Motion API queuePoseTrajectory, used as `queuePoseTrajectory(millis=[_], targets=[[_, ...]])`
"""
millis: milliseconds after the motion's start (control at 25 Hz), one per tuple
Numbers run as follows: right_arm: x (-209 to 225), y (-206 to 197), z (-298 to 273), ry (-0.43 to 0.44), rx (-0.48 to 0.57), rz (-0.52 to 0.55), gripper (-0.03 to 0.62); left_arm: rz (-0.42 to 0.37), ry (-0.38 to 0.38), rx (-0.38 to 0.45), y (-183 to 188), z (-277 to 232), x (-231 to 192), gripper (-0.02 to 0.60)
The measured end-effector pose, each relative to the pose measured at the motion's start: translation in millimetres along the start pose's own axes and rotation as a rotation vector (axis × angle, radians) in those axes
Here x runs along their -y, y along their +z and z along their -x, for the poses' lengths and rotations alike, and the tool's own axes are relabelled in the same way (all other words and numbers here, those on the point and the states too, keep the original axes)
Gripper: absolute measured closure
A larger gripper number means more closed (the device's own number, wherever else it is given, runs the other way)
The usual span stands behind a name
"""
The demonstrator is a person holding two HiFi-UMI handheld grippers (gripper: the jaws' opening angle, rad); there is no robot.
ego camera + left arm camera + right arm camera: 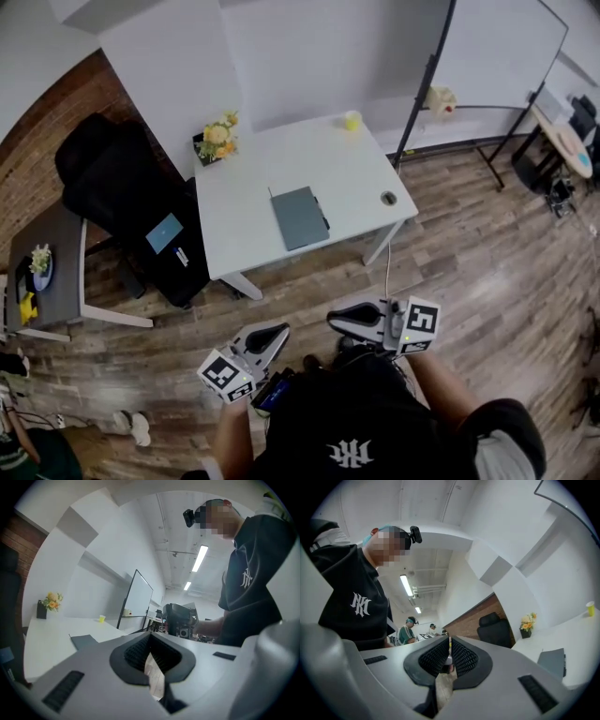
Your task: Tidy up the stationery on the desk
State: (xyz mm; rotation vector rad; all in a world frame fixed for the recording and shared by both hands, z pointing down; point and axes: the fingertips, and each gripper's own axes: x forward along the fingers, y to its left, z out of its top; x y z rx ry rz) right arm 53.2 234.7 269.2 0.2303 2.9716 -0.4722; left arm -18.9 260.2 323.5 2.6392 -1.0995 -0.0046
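Left gripper (272, 333) and right gripper (336, 321) both closed on nothing, near the person, well apart from the white desk (248, 192). Grey notebook (300, 217) lies mid-desk, a small round item (389, 198) near its right edge. Fits stationery already tidied or awaiting tidying.

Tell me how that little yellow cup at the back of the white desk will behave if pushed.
The yellow cup looks small, so it is probably light and quick to slide on the smooth white desk. It stands upright, so it may tip if nudged high. Its contents cannot be seen, so spilling is possible.
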Motion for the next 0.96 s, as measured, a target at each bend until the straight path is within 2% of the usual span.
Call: queuePoseTrajectory(millis=[120, 320, 440, 520, 760, 960], targets=[[-18, 3, 0, 0.065, -0.030, 0.038, 0.549, -0.025, 0.009, -0.005, 1, 3, 9, 0.578], [-25, 10, 5, 0.077, -0.100, 0.128, 0.549, -0.029, 0.046, 0.005, 15, 6, 19, 0.578], [-28, 16, 19, 0.090, -0.088, 0.109, 0.549, -0.038, 0.043, -0.023, 13, -6, 27, 0.578], [-25, 13, 31, 0.093, -0.086, 0.074, 0.549, -0.031, 0.067, -0.042, 7, -10, 28, 0.578], [-18, -6, 56, 0.084, -0.120, 0.052, 0.549, -0.002, 0.119, -0.039, -7, -14, 37, 0.578], [-10, -9, 78, 0.070, -0.120, 0.033, 0.549, 0.003, 0.097, -0.052, -12, -41, 53, 0.578]])
